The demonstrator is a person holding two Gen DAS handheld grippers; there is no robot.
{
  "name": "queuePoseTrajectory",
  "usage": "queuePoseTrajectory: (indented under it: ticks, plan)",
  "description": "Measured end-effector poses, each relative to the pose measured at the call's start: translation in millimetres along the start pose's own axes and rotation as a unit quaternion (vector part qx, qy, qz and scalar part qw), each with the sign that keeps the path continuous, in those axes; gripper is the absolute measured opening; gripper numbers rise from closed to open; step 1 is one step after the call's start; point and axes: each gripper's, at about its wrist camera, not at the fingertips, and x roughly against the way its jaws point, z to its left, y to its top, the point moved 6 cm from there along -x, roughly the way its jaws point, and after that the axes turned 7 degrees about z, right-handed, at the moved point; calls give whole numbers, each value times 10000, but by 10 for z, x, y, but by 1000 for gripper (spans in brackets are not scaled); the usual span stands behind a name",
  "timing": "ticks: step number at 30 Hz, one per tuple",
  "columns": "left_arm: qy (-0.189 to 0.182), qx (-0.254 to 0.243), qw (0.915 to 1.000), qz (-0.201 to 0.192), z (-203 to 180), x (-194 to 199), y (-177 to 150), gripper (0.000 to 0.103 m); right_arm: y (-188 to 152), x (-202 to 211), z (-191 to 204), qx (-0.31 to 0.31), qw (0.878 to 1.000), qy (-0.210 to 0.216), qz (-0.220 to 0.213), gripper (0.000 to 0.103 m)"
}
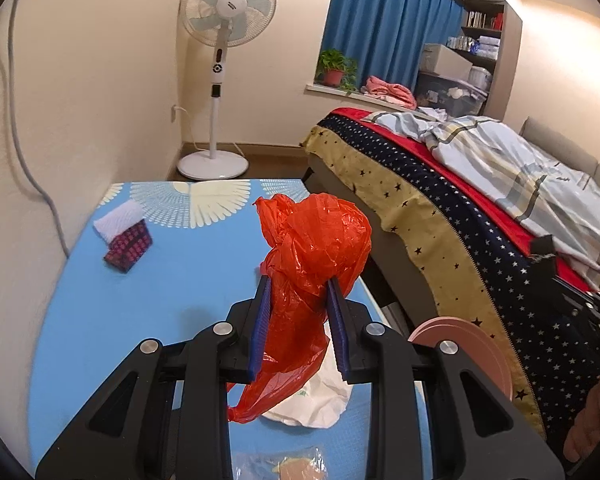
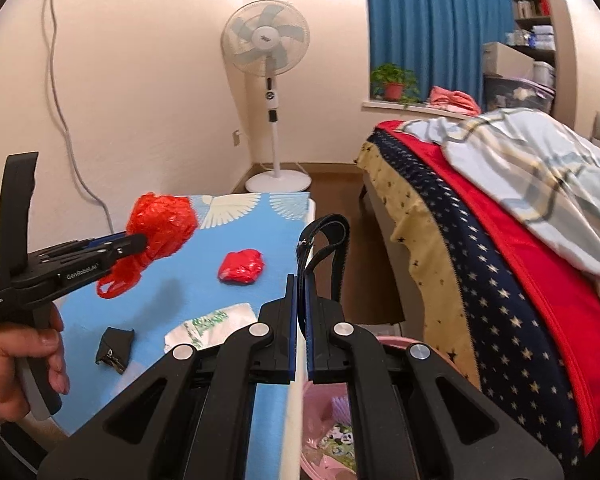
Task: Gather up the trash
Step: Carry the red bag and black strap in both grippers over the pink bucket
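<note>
One red bag (image 1: 314, 256) is clamped between the left gripper's (image 1: 300, 296) fingers, raised above the bench (image 1: 172, 280). The right gripper (image 2: 301, 292) has fingers nearly together, holding nothing. A red wad (image 2: 241, 266) and white wrapper (image 2: 212, 322) lie near the bench's right edge; a pink bin (image 2: 324, 412) stands beside it.

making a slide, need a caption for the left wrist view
Left tool shut on an orange plastic bag, lifted above the blue table.
</note>
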Motion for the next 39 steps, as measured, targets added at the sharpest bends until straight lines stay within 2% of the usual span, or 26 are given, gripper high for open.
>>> queuePoseTrajectory:
  ticks: [10, 15, 22, 39]
  plan:
    - [-25, 139, 9999, -15, -341, 119, -289, 27, -167, 203, -439, -629, 9977, -268, -42, 4]
    - [-43, -5, 10000, 17, -564, 58, -430, 27, -230, 260, -642, -871, 9952, -439, -47, 4]
    - [-178, -262, 9995, 61, -840, -66, -444, 27, -270, 220, -786, -979, 9931, -643, -45, 4]
    - [-532, -478, 9969, 328, -1334, -520, -541, 27, -384, 7, -1098, -1316, 9852, -1095, 52, 4]
